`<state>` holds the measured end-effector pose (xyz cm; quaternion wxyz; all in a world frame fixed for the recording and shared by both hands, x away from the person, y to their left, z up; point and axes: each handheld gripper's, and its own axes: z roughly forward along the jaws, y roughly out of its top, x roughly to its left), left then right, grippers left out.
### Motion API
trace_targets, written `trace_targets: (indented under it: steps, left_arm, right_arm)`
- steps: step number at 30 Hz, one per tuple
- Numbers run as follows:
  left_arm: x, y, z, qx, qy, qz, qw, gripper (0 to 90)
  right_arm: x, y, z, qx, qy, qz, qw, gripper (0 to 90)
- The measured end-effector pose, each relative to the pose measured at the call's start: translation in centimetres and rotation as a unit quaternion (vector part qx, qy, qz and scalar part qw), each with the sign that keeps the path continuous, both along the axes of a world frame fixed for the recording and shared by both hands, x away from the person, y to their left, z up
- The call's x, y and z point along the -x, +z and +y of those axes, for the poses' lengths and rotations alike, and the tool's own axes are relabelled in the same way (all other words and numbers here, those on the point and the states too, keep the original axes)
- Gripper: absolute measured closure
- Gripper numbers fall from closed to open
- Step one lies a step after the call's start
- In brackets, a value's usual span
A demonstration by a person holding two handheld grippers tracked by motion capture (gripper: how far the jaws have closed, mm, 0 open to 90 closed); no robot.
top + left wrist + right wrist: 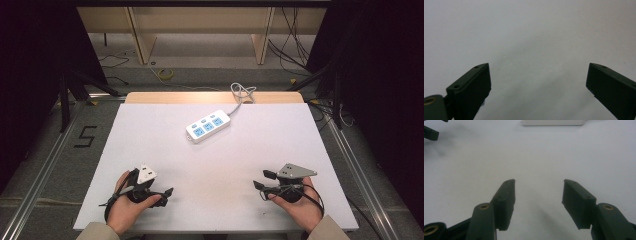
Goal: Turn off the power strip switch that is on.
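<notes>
Both tools, left (168,191) and right (260,179), spread wide, empty, low on worktop (150,140). Power strip (208,127) well ahead, probably next: better approached slowly, squared across its short sides.

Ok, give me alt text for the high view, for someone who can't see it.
A person's hands hold an open left tool and an open right tool low over the near edge of a white table. A white power strip with blue sockets lies toward the far side, its cord looping off the back edge.
</notes>
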<state>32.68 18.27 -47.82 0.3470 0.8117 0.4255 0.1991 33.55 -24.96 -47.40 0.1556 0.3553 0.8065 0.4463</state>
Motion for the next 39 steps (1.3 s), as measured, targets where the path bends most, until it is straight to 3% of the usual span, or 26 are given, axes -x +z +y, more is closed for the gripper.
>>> trace_targets:
  steps: [6, 13, 17, 39]
  left_arm:
    - [0.1, 0.1, 0.1, 0.000, 0.003, -0.003, 1.0000, 5.9]
    - [0.0, 0.1, 0.0, 0.002, 0.006, -0.003, 1.0000, 6.8]
    - [0.0, 0.1, 0.0, 0.001, 0.004, -0.003, 1.0000, 6.9]
    - [0.0, 0.0, -0.3, 0.001, 0.002, -0.003, 1.0000, 7.6]
  right_arm:
    - [0.1, 0.1, 0.1, -0.005, 0.002, 0.003, 1.0000, 51.3]
    - [-0.3, 0.6, 0.2, 0.022, 0.009, 0.001, 0.9997, 79.2]
    - [-0.5, 0.8, 0.4, 0.044, 0.010, -0.005, 0.9990, 90.0]
    - [-2.8, 1.7, 2.6, 0.066, 0.005, 0.008, 0.9977, 90.0]
